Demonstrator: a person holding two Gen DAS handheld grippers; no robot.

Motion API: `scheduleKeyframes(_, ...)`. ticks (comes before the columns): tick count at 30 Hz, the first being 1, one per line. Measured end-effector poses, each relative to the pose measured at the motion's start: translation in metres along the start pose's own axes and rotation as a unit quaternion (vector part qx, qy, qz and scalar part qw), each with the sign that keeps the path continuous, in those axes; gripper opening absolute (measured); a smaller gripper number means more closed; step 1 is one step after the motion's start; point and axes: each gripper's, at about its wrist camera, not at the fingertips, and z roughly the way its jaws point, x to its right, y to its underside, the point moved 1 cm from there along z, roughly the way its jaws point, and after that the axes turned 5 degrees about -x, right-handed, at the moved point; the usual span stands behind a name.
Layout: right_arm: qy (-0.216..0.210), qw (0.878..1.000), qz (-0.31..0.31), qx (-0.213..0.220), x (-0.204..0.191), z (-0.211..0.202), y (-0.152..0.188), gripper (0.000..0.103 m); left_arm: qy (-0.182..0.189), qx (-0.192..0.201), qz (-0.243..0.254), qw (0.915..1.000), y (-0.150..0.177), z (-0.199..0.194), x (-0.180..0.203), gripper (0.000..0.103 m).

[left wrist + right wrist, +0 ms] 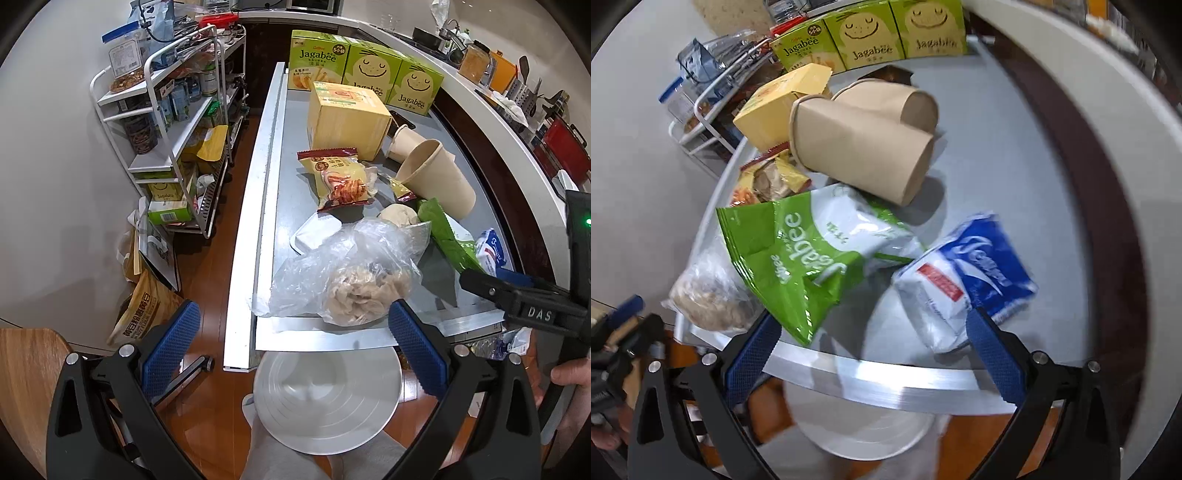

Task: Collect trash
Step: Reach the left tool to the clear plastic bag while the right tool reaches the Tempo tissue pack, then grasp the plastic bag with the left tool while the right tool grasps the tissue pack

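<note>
Both hand-held grippers, left (293,338) and right (871,345), gape wide, grasping nothing. Trash litters the table (291,122); the plastic bag (343,273) lies at its near edge, above the white bin (327,402). Next, probably, pinch that bag.

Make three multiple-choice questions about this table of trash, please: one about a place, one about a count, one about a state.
1. Where is the clear plastic bag?
A. at the near edge of the table
B. on the white shelf
C. inside a cup

2. How many brown paper cups lie on the table?
A. one
B. two
C. four

3. How is the right gripper?
A. shut on the tissue pack
B. shut on a cup
C. open, holding nothing

Answers: 1 A, the bag overhangs the metal rim; 2 B, two cups lie side by side on their sides; 3 C, its jaws stand wide apart before the green Jagabee bag and the blue tissue pack.
</note>
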Motion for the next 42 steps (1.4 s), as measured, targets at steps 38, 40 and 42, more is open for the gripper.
scheduleKeyframes(38, 0.102, 0.992, -0.055, -0.048, 0.007, 0.021, -0.017, 0.098, 0.023, -0.064, 0.105, 0.9922, -0.019, 0.064, 0.049, 0.102)
scheduleKeyframes(40, 0.093, 0.993, -0.05, -0.046, 0.009, 0.021, -0.018, 0.098, 0.028, -0.065, 0.108, 0.9917, -0.019, 0.067, 0.051, 0.102)
scheduleKeyframes(42, 0.088, 0.994, -0.049, -0.045, 0.01, 0.021, -0.019, 0.098, 0.03, -0.065, 0.11, 0.9914, -0.018, 0.069, 0.051, 0.102)
